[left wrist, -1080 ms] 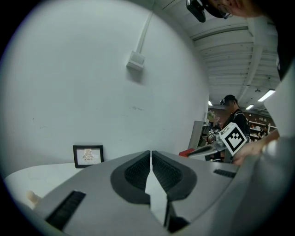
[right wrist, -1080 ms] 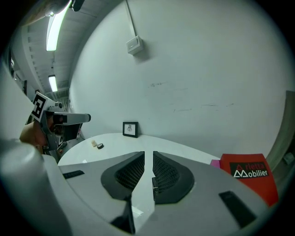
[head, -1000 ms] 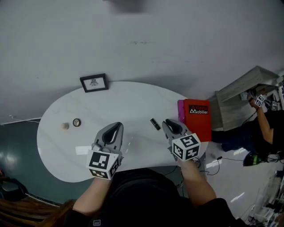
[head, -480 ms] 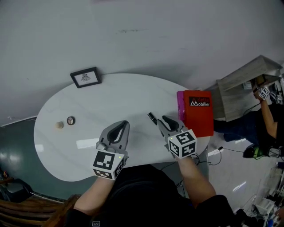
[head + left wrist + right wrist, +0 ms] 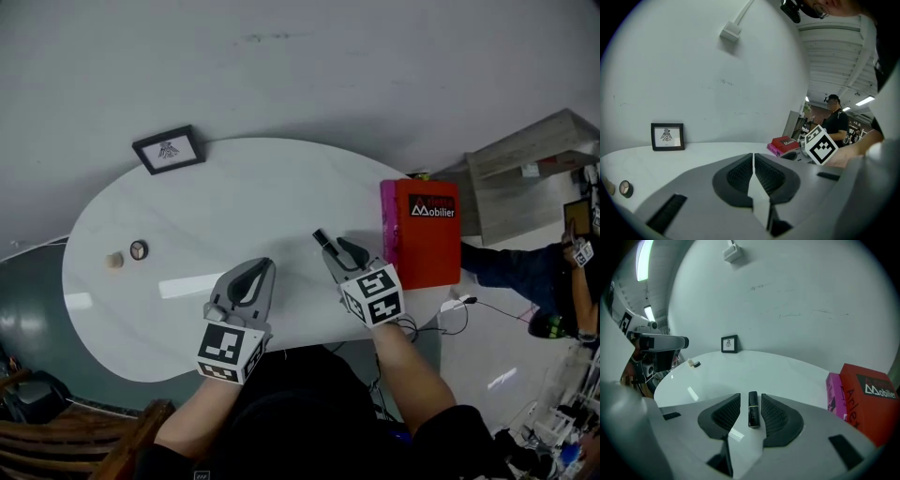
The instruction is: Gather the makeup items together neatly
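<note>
A black lipstick tube (image 5: 753,409) lies flat on the white oval table (image 5: 234,187), near its front right. My right gripper (image 5: 750,396) is open and its jaws have just been opening. They stand on either side of the lipstick (image 5: 322,238) without pressing it. My left gripper (image 5: 753,154) is shut and empty, and it hovers low over the table's front middle (image 5: 266,264). A small round compact (image 5: 138,249) and a beige item (image 5: 114,260) sit together at the far left.
A red book (image 5: 427,234) on a pink box (image 5: 387,225) lies at the table's right end. A black picture frame (image 5: 168,149) stands at the back left. A person works at shelves on the far right. A wooden chair is at the lower left.
Both grippers have come down toward the table. The right jaws have opened and now straddle the lipstick, which earlier lay just ahead of them. The left gripper stayed shut.
</note>
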`<state>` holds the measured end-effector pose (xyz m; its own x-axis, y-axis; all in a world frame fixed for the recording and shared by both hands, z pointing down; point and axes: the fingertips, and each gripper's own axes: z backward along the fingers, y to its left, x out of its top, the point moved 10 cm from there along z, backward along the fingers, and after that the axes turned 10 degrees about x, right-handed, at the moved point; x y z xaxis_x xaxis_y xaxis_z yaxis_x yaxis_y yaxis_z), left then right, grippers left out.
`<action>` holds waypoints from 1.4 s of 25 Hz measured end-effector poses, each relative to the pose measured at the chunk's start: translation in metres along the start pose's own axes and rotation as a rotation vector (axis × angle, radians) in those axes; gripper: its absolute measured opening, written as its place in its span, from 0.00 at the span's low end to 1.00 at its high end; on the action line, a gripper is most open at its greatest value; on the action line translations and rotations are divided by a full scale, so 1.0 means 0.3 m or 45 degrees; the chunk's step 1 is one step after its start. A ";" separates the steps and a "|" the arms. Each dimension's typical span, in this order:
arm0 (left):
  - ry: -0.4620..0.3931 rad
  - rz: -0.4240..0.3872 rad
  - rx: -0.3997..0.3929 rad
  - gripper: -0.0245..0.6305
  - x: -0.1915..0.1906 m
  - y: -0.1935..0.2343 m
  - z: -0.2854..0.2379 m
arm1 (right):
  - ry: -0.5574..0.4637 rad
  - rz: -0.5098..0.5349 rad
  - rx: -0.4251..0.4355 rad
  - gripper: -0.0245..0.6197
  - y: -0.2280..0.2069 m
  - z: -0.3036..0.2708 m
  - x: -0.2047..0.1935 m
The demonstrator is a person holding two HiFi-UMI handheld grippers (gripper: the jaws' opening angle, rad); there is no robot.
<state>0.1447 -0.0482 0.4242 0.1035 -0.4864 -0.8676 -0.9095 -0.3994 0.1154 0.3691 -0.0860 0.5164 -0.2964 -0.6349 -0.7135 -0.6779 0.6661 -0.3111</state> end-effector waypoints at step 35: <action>-0.065 0.024 0.192 0.07 0.036 0.067 0.227 | 0.116 0.029 -0.043 0.20 0.027 0.005 -0.008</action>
<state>0.1002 -0.0086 0.3842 0.0690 -0.4511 -0.8898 -0.9617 -0.2673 0.0609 0.3652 -0.0785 0.5146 -0.3711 -0.6538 -0.6594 -0.6922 0.6681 -0.2730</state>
